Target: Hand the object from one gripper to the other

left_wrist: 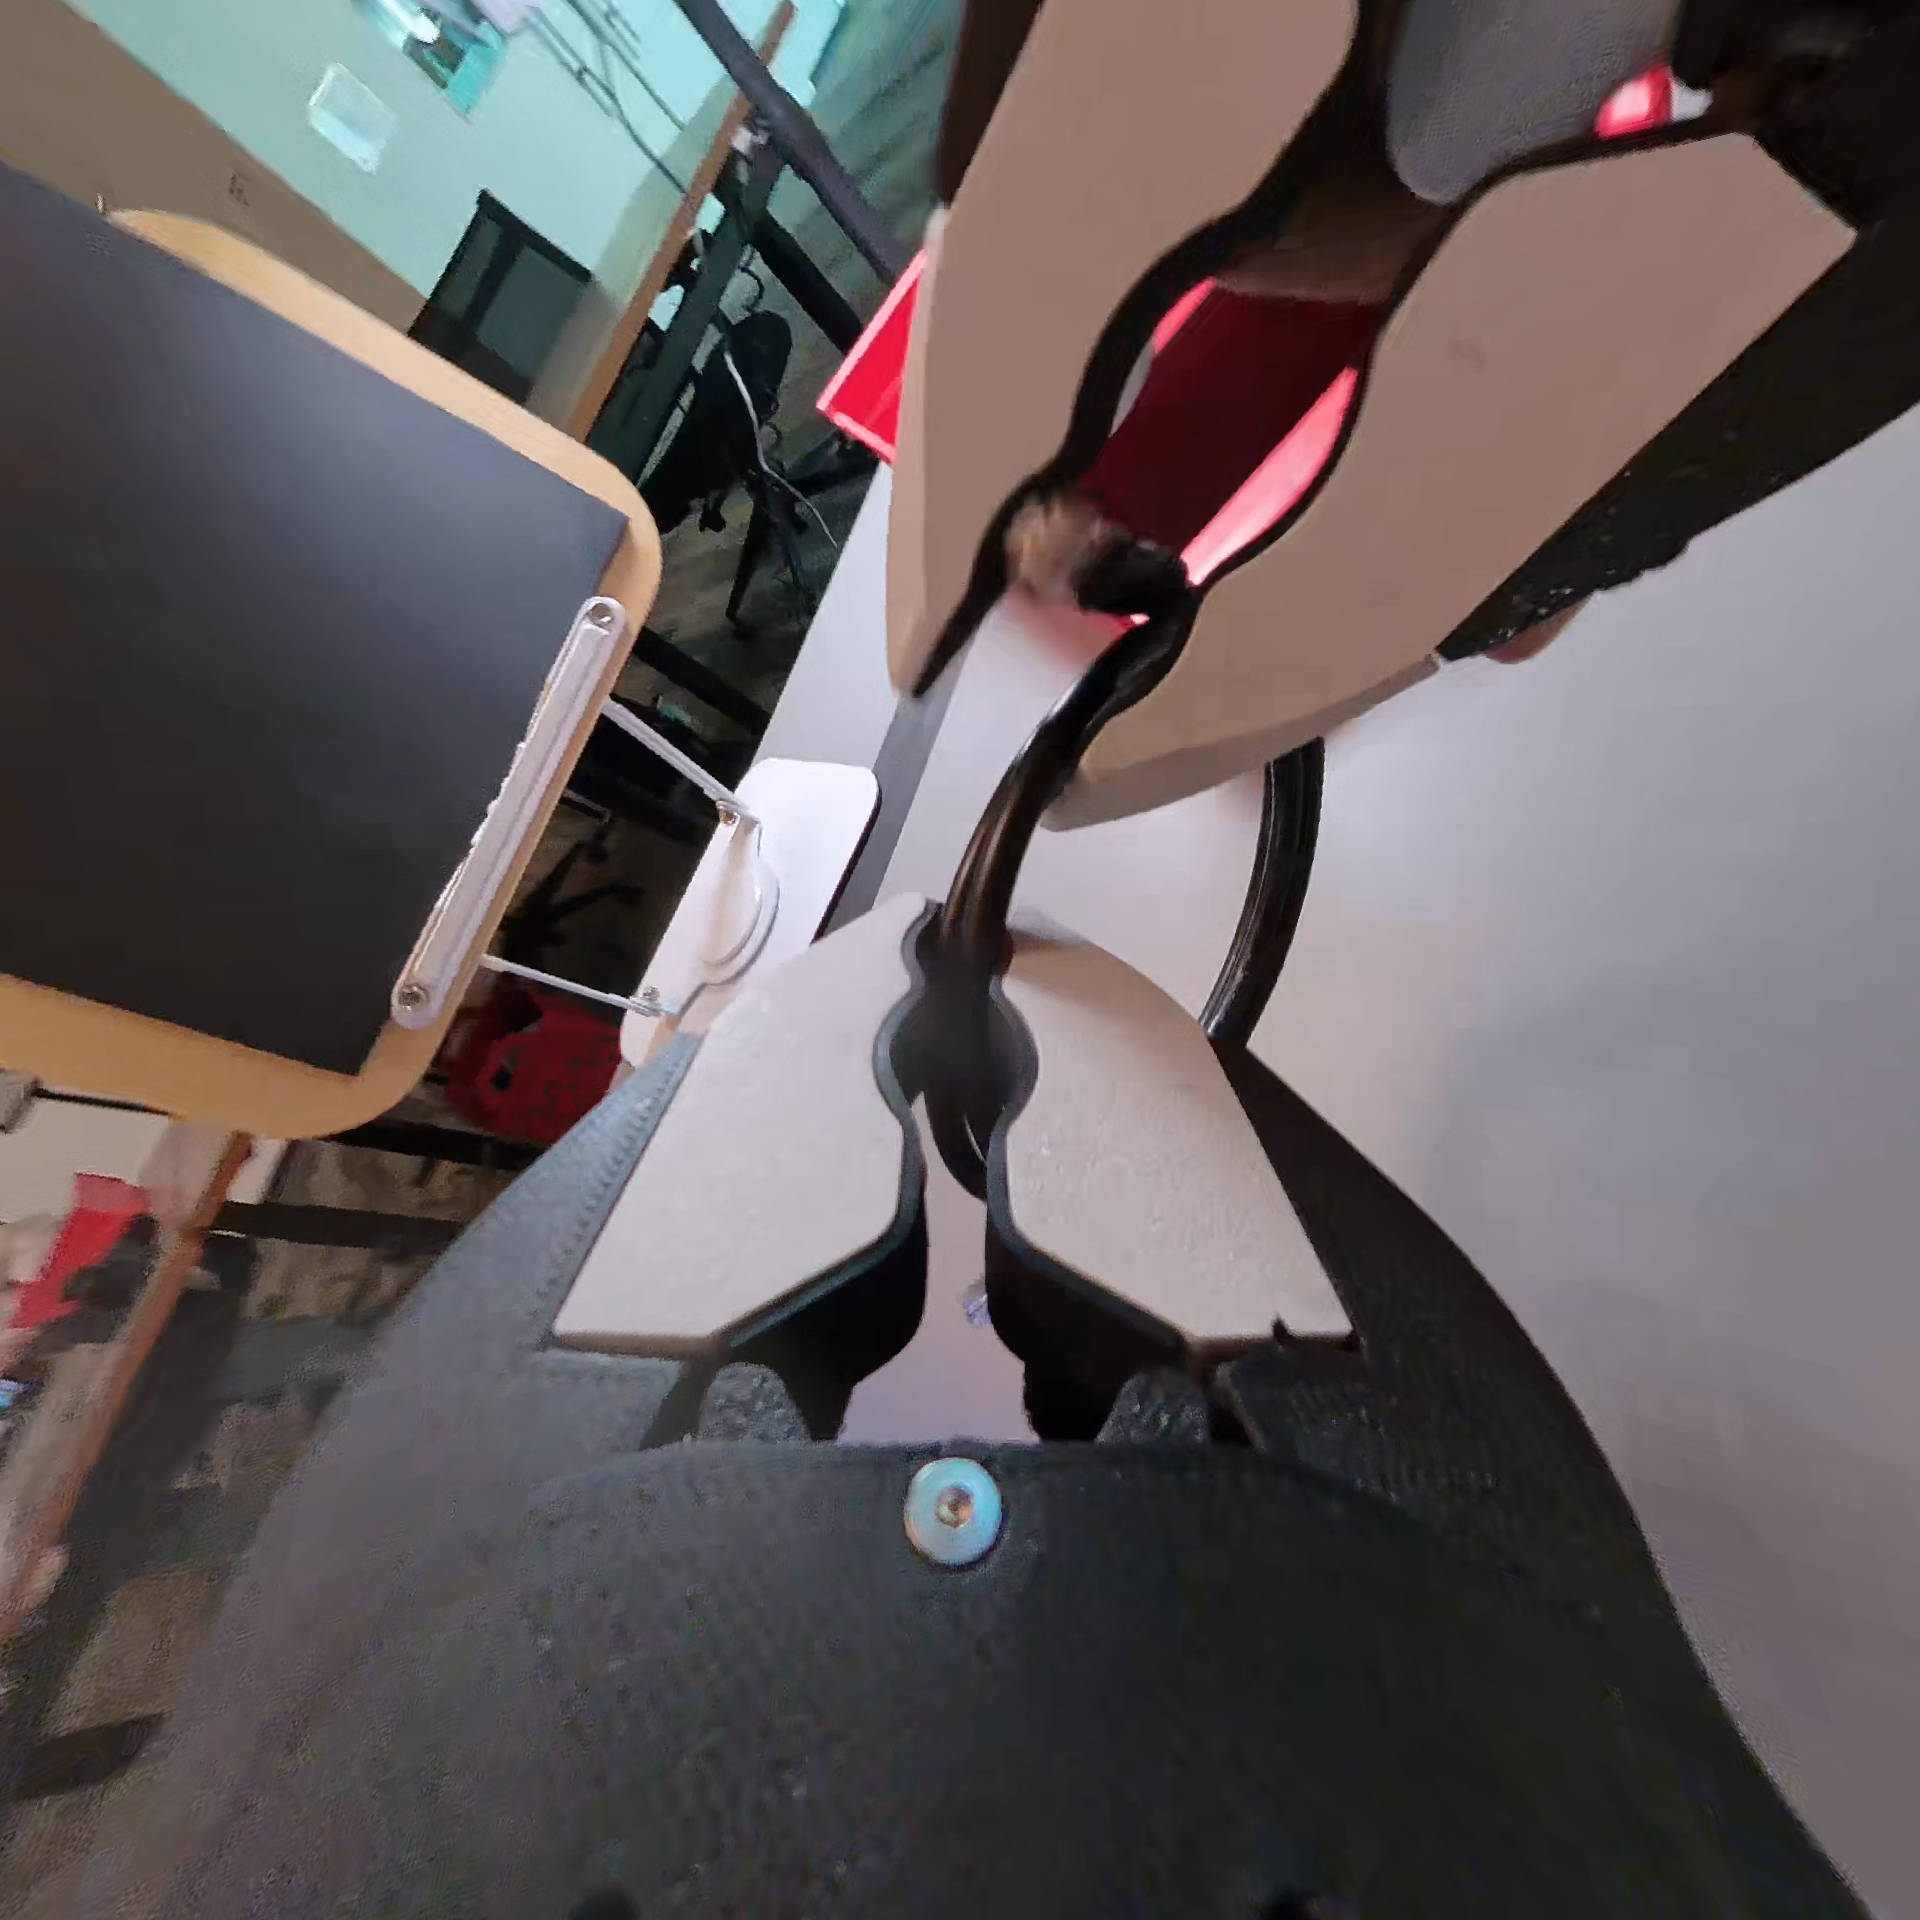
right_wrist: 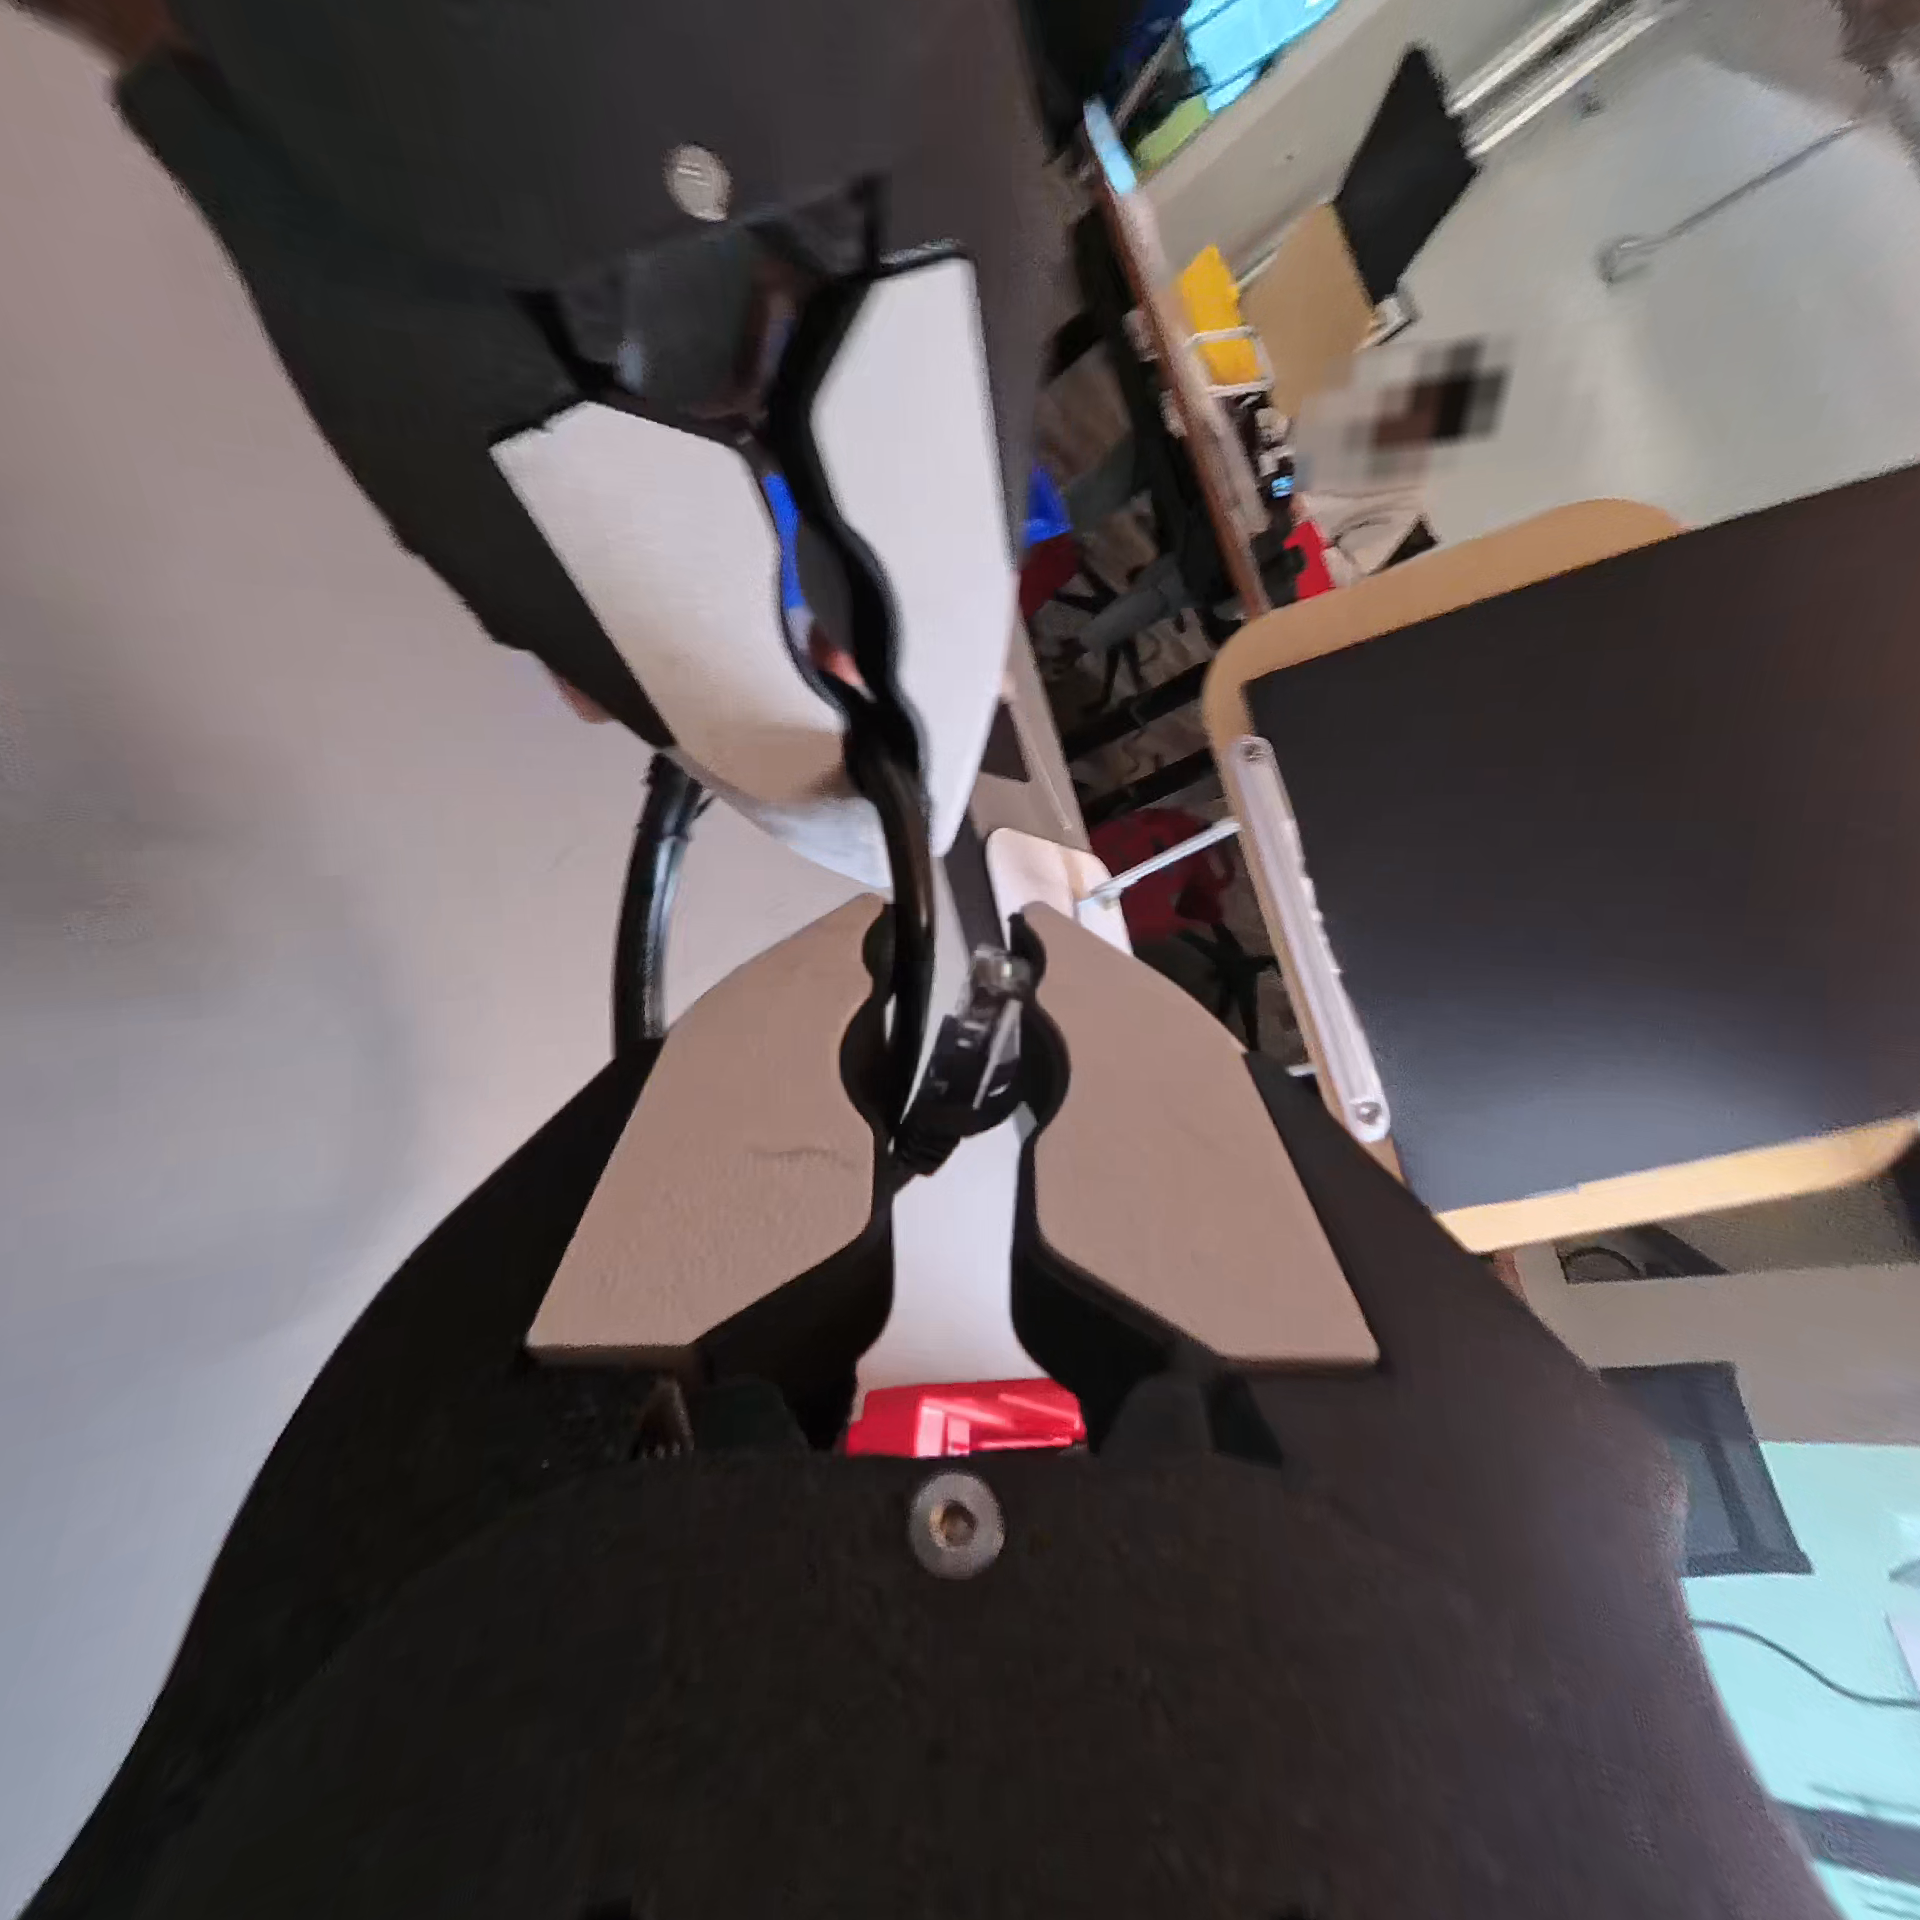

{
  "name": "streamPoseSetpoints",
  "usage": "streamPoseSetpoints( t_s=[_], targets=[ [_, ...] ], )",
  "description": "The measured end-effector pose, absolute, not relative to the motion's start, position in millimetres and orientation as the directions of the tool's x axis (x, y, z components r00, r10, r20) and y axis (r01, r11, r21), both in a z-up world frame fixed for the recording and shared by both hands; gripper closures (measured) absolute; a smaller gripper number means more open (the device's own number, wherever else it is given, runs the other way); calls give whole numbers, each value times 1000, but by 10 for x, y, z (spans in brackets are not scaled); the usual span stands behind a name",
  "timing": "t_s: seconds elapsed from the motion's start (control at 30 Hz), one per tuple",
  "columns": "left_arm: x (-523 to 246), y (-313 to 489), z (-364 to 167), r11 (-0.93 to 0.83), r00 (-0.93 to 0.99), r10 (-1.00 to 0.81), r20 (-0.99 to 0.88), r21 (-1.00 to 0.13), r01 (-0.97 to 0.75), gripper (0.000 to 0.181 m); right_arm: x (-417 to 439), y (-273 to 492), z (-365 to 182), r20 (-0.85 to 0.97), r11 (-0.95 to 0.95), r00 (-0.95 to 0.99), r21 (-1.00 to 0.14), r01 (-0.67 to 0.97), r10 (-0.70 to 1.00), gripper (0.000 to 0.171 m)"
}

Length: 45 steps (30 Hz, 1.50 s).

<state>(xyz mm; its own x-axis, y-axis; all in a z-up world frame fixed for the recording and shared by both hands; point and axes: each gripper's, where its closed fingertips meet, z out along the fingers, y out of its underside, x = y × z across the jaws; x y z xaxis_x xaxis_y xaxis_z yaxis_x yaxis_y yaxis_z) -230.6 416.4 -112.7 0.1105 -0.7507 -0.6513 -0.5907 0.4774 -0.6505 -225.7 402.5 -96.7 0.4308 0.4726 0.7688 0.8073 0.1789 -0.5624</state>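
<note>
A black cable [left_wrist: 987, 831] with a clear plug [right_wrist: 992, 977] on its end runs between my two grippers, which face each other tip to tip above a white table [left_wrist: 1610, 987]. My left gripper [left_wrist: 961, 935] is shut on the cable, and it also shows at the top of the right wrist view [right_wrist: 883, 769]. My right gripper [right_wrist: 951, 925] is open, with its jaws on either side of the plug end and a gap still showing; it also shows in the left wrist view [left_wrist: 1091, 592]. The rest of the cable hangs in a loop [right_wrist: 649, 904] towards the table.
A black panel with a wooden rim and a metal bar [left_wrist: 260, 623] stands close beside the grippers, and it also shows in the right wrist view [right_wrist: 1558, 883]. A red bin [left_wrist: 873, 384] sits on the table behind the right gripper. Desks and chairs [right_wrist: 1195, 623] stand farther off. The grippers are tip to tip, or close to it.
</note>
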Motion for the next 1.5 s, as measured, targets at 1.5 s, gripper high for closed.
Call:
streamPoseSetpoints(
  t_s=[1.5],
  targets=[
    [-2285, 4147, -546, -717, -94, -697, 711, -693, 79, 159, -1912, 4268, -603, 914, 135, 320, -294, 946, -248, 166]
  ],
)
